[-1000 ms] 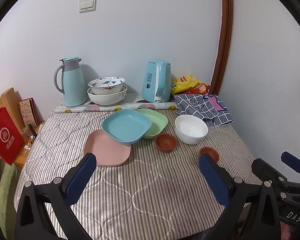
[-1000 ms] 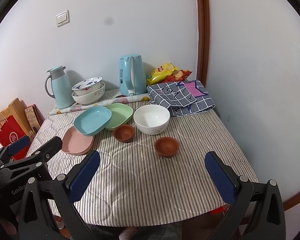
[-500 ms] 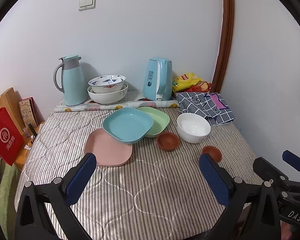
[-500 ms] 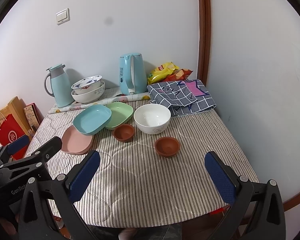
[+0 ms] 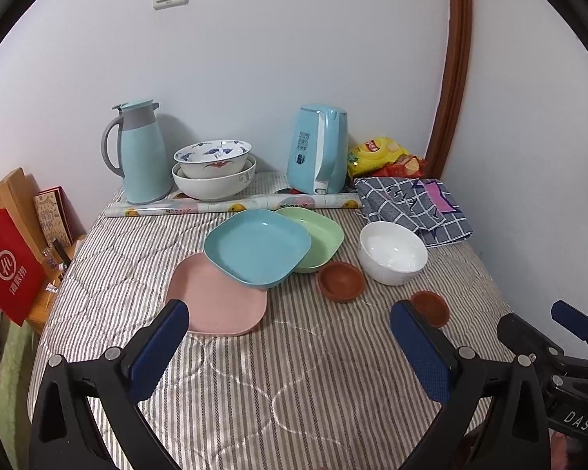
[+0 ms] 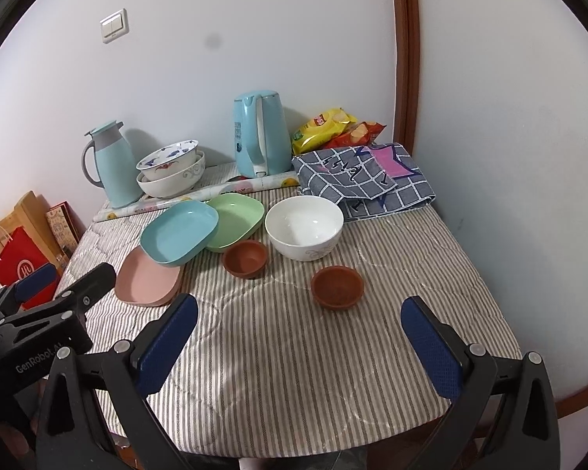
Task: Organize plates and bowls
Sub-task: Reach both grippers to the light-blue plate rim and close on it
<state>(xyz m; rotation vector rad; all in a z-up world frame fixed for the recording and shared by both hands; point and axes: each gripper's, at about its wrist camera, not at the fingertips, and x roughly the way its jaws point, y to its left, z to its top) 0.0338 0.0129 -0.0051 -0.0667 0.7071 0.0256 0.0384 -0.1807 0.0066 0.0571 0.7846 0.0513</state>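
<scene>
1. A home room: a table [image 5: 294,372] under a striped quilted cloth, pushed into a wall corner.
2. At the far edge stand a thermos jug [image 5: 141,152], an electric kettle [image 5: 319,149] and snack bags [image 5: 380,154] (domestic clutter).
3. Left, a red shopping bag [image 5: 9,270].

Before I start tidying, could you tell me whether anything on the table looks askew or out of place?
Yes: the blue plate sits tilted, propped across the pink plate and green plate instead of nesting flat. The two brown bowls sit apart. Nothing looks spilled or broken.

left claw [image 5: 290,333] slightly nearer the plates [image 5: 256,246]
</scene>
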